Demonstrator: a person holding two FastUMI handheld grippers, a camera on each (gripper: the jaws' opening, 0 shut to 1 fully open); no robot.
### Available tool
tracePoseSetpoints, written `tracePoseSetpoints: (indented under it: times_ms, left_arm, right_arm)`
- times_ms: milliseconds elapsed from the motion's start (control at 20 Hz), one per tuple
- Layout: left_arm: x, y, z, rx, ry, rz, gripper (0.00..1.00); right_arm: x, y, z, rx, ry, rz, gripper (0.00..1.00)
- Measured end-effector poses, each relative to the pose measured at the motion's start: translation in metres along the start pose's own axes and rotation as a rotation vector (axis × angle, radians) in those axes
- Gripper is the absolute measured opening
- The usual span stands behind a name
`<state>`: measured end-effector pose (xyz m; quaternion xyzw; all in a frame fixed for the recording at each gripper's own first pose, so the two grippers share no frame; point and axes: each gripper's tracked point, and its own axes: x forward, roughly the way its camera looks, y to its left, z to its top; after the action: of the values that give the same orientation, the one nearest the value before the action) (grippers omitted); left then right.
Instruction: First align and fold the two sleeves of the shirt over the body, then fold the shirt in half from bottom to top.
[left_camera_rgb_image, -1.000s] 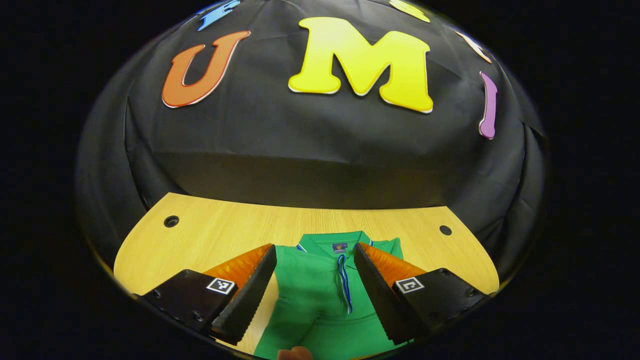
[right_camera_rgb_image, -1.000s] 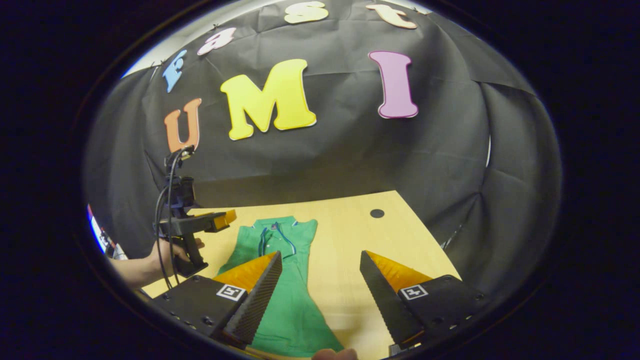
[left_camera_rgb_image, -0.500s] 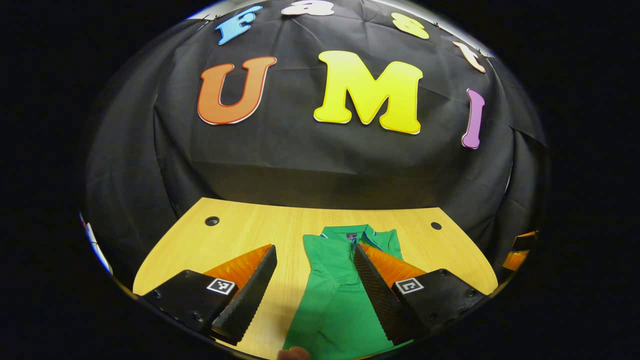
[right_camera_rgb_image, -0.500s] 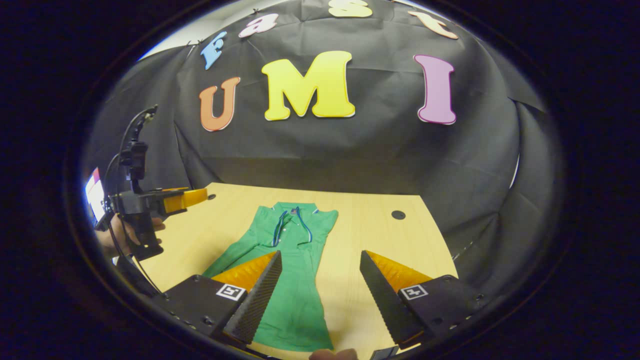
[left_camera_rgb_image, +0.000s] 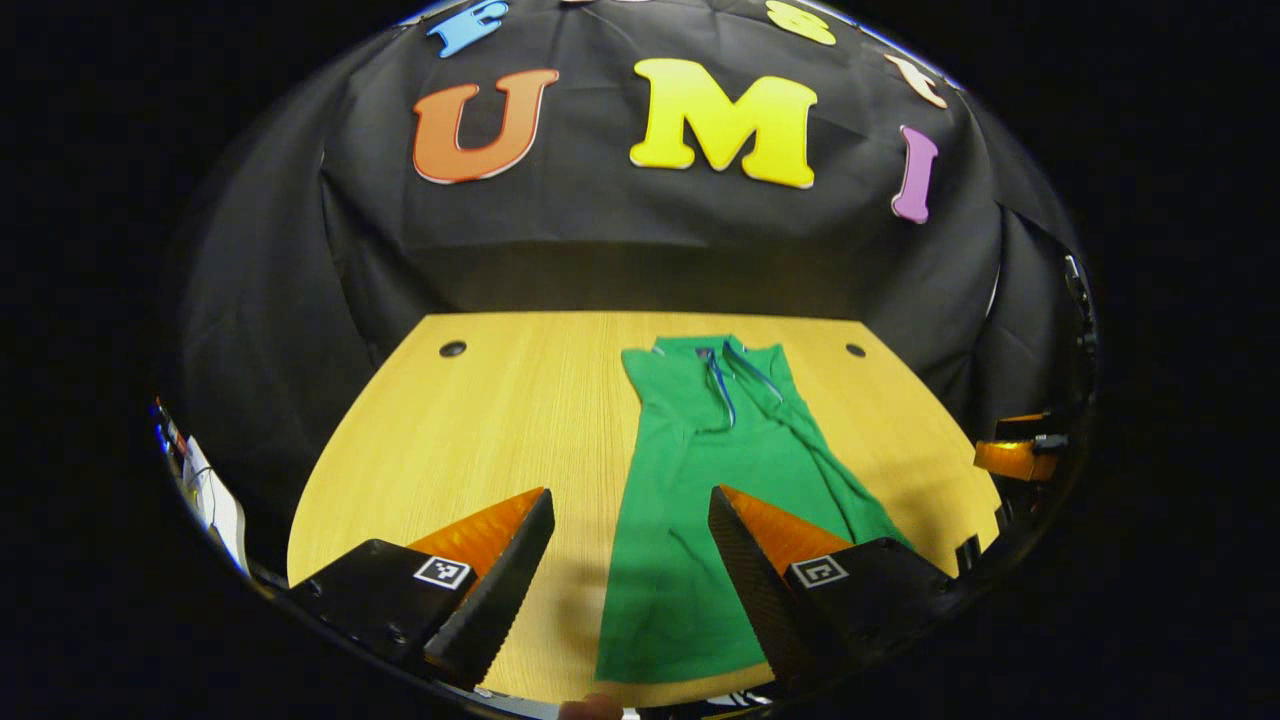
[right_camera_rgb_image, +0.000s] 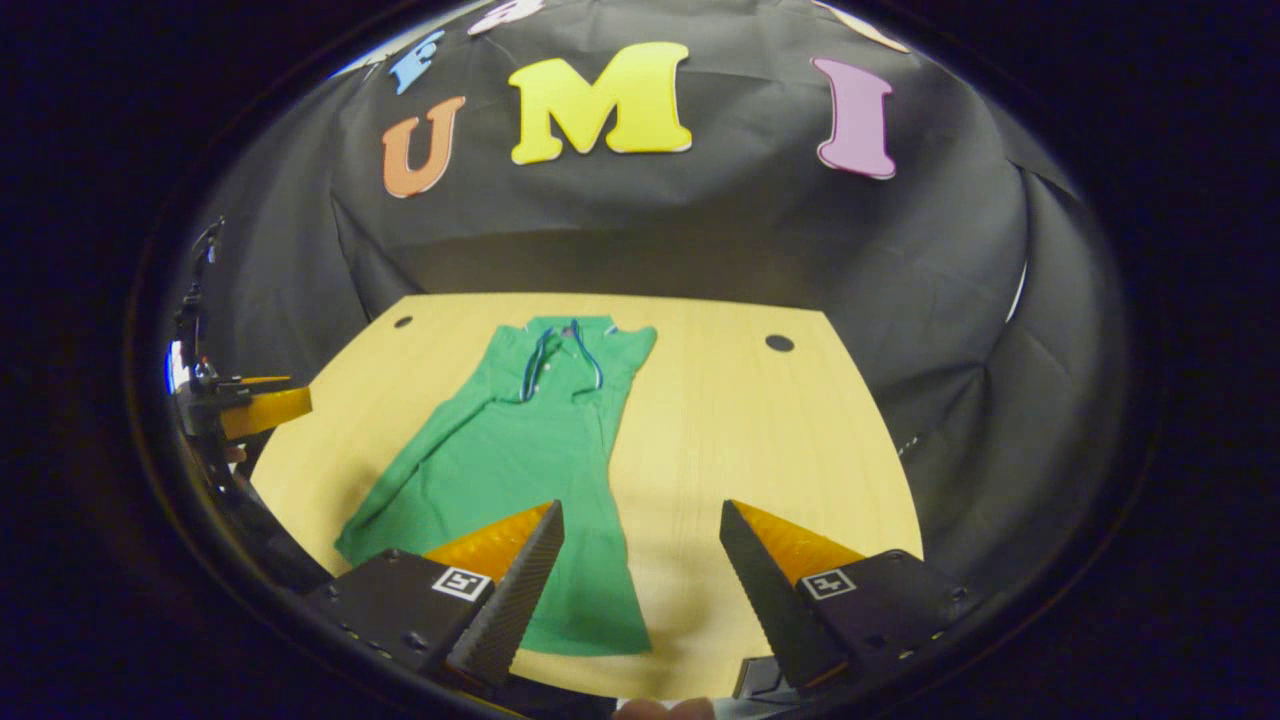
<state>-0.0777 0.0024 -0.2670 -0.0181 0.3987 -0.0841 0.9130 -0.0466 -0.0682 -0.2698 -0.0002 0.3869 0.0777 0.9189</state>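
The shirt (left_camera_rgb_image: 700, 500) is laid flat on the table (left_camera_rgb_image: 500, 420), collar toward 12 o'clock — sleeves folded in. The left gripper (left_camera_rgb_image: 630, 570) and right gripper (right_camera_rgb_image: 640, 580) are held spread, nothing pinched.

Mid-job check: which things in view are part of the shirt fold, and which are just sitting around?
Part of the job:
- green shirt, lying flat, sleeves already over the body
- left tongs, open, holding nothing
- right tongs, open, holding nothing

Just there:
- wooden table under the shirt
- round holes in the table, near its far corners
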Motion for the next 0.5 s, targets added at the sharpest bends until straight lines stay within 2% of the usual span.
tracePoseSetpoints:
  times_ms: [250, 450, 500]
  left_arm:
    - [-0.009, -0.003, -0.090, -0.005, 0.259, -0.090, 1.00]
    - [-0.008, -0.004, -0.131, -0.044, 0.412, -0.082, 1.00]
    - [-0.008, -0.006, -0.139, -0.045, 0.451, -0.086, 1.00]
  right_arm:
    - [0.003, 0.003, -0.073, -0.036, 0.200, 0.027, 0.96]
    - [0.010, 0.003, -0.115, -0.044, 0.332, 0.035, 0.94]
    - [0.011, 0.003, -0.127, -0.043, 0.369, 0.040, 0.97]
